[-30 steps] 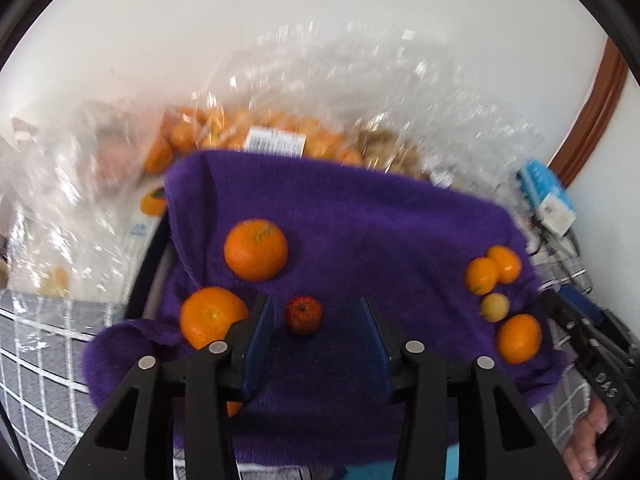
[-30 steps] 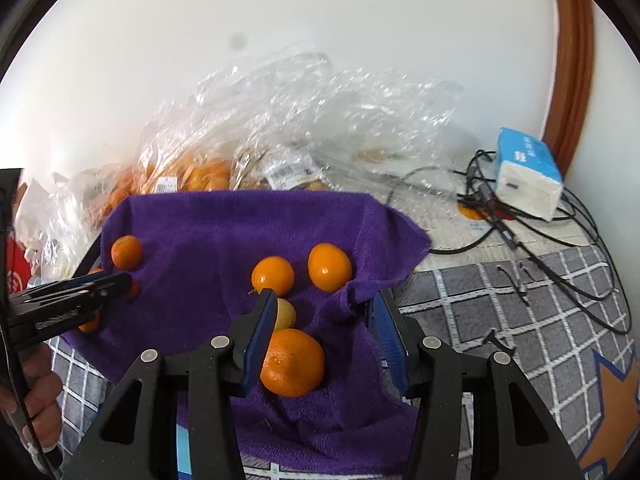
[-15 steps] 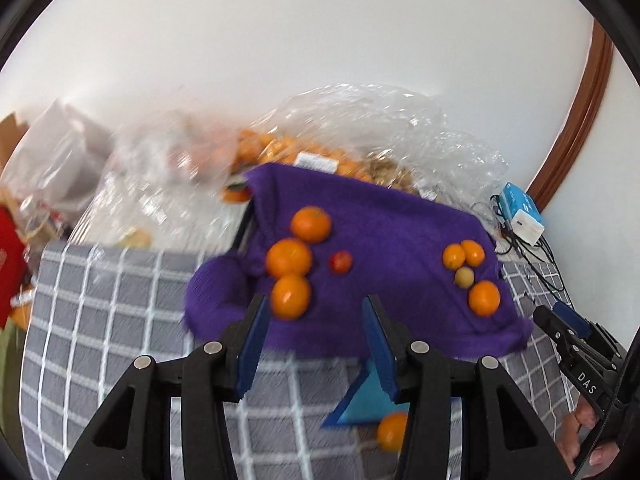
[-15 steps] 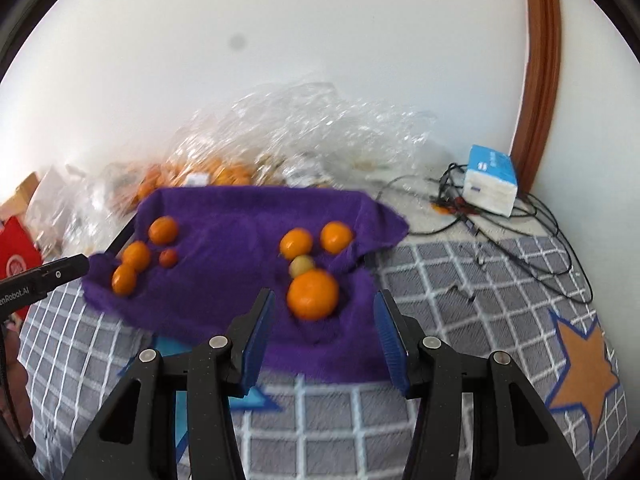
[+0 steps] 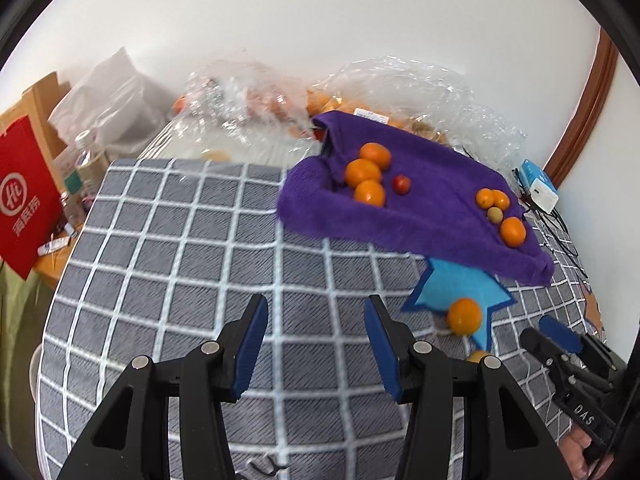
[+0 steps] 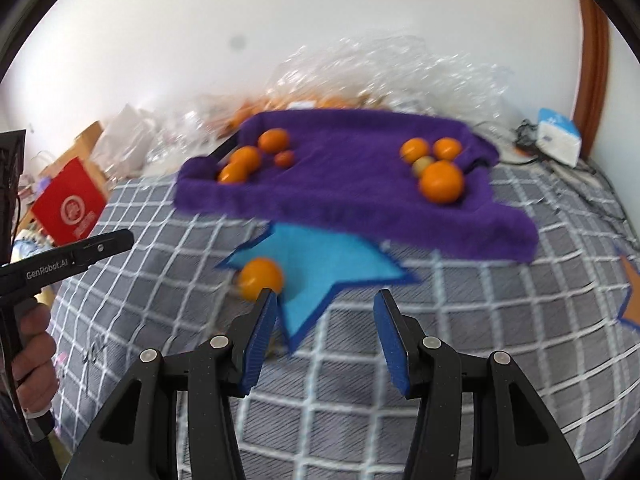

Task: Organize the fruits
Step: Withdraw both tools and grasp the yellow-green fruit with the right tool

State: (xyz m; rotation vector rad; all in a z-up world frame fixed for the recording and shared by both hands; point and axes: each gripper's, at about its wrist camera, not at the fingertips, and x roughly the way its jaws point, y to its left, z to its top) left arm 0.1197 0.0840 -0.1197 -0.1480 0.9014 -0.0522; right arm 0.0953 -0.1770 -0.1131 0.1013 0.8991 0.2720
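Seven oranges and one small red fruit are counted: three oranges beside the red fruit at one end of the purple towel, three with a pale round fruit at the other, one loose orange on the blue star patch. The left gripper is seen with jaws opening, empty; the right gripper is held apart, empty. Only the left view shows a plastic bottle; only the right shows an orange star patch.
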